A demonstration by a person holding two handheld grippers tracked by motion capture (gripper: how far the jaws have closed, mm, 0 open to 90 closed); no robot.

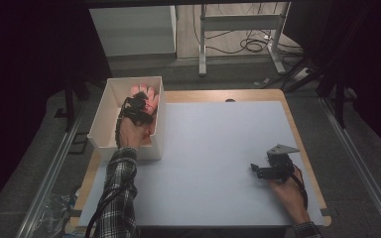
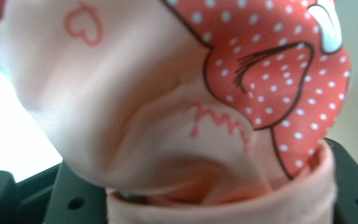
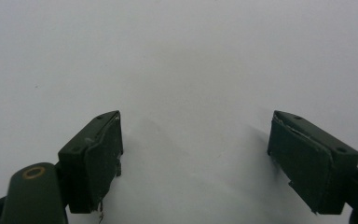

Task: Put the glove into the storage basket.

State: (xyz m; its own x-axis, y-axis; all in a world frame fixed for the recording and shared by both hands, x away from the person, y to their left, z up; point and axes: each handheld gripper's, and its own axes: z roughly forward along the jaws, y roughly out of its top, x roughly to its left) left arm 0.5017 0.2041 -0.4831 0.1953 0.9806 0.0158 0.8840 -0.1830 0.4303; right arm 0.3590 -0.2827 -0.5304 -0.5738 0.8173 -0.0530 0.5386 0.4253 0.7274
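A pink garment [image 2: 135,93] with a red white-dotted print and small red hearts bulges between the jaws of my left gripper [image 2: 212,191], and its folded hem spans from one jaw to the other. In the high view the left gripper [image 1: 140,103] reaches down into a white box [image 1: 100,119] at the table's far left, with the pink garment [image 1: 152,98] under and beyond it. My right gripper [image 1: 256,170] rests low over the white table sheet [image 1: 218,148] at the near right. Its jaws stand wide apart with nothing between them [image 3: 196,154].
The white box stands at the table's left edge, its right wall [image 1: 161,119] bordering the sheet. A wooden table rim [image 1: 305,148] frames the white sheet. Beyond the table stand a white cabinet [image 1: 134,29] and a metal frame with cables [image 1: 243,29].
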